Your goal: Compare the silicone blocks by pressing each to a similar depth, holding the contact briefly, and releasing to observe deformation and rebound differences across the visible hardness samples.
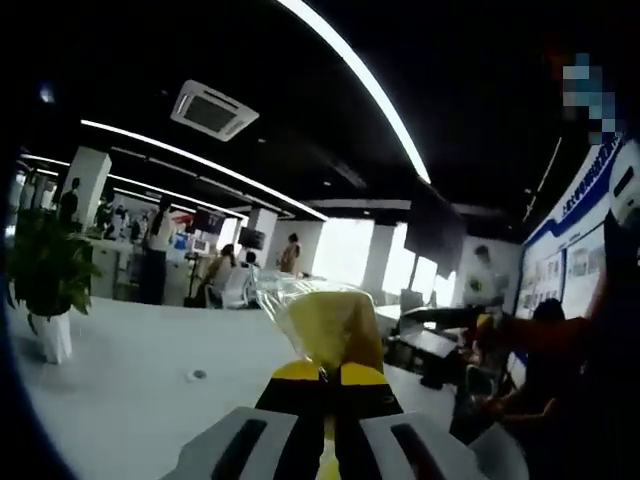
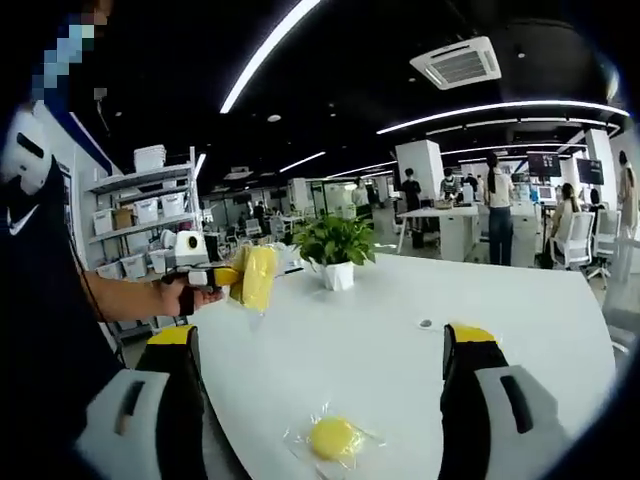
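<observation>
In the left gripper view my left gripper (image 1: 326, 368) is shut on a yellow silicone block in a clear plastic bag (image 1: 328, 328), lifted above the white table (image 1: 120, 380). The right gripper view shows that same left gripper (image 2: 228, 278) coming in from the left in a person's hand (image 2: 192, 296), with the bagged yellow block (image 2: 256, 277) at its tip. My right gripper (image 2: 325, 345) is open, its jaws wide apart over the table (image 2: 400, 370). A round yellow silicone block in clear wrap (image 2: 333, 437) lies on the table between and below them.
A potted plant in a white pot (image 2: 335, 248) (image 1: 46, 272) stands on the table. A small round disc (image 2: 426, 323) (image 1: 197, 375) lies on the tabletop. Shelves with white boxes (image 2: 140, 225) are at the left. People stand at desks in the background.
</observation>
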The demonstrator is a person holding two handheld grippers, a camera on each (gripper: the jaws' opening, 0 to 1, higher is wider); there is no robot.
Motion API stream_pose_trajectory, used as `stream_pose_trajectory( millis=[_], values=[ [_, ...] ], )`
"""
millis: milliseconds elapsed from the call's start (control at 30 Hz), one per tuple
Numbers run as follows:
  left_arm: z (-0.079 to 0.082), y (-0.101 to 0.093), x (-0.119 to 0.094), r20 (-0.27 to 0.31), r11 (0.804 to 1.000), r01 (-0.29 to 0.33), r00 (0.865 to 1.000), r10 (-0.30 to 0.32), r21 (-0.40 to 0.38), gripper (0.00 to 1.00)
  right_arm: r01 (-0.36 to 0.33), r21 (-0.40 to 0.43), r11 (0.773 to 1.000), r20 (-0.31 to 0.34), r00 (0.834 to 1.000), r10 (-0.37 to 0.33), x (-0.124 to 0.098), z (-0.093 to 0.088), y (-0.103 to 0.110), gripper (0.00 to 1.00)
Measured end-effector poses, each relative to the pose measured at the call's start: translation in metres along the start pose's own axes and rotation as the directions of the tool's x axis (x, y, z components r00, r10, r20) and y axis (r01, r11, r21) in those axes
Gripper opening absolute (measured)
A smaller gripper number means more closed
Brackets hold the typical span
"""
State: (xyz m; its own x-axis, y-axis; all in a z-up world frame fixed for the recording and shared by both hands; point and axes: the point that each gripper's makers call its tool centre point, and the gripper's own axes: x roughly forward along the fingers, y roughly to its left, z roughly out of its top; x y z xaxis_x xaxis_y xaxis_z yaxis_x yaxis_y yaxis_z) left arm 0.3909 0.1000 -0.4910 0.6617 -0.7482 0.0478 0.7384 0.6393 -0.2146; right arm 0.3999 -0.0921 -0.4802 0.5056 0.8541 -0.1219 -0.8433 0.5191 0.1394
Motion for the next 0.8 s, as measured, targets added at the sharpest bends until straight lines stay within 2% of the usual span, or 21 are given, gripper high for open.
stream_pose_trajectory(
  millis=[33, 133, 400, 667, 800],
  values=[
    [0.002, -0.004, 0.001, 0.0, 1.0, 0.006, 1.0, -0.006, 0.009, 0.0, -0.014, -0.007, 1.0, -0.003, 1.0, 0.014, 0.005, 0.004, 0.005, 0.86],
    [0.008, -0.009, 0.001, 0.011, 1.0, 0.02, 1.0, -0.02, 0.014, 0.0, -0.063, -0.032, 0.998, 0.003, 0.998, 0.063, 0.019, 0.014, 0.019, 0.89],
    [0.013, -0.021, 0.001, 0.039, 0.999, 0.049, 0.998, -0.049, -0.005, 0.0, -0.175, -0.056, 0.983, -0.001, 0.984, 0.176, 0.052, 0.027, 0.045, 0.85],
    [0.01, -0.036, 0.003, 0.039, 0.997, 0.074, 0.997, -0.074, -0.001, 0.0, -0.252, -0.048, 0.967, 0.003, 0.968, 0.252, 0.085, 0.028, 0.072, 0.8],
    [0.008, -0.043, 0.003, 0.031, 0.996, 0.091, 0.995, -0.091, 0.003, 0.0, -0.273, -0.041, 0.961, -0.002, 0.962, 0.273, 0.094, 0.023, 0.079, 0.76]
  ],
)
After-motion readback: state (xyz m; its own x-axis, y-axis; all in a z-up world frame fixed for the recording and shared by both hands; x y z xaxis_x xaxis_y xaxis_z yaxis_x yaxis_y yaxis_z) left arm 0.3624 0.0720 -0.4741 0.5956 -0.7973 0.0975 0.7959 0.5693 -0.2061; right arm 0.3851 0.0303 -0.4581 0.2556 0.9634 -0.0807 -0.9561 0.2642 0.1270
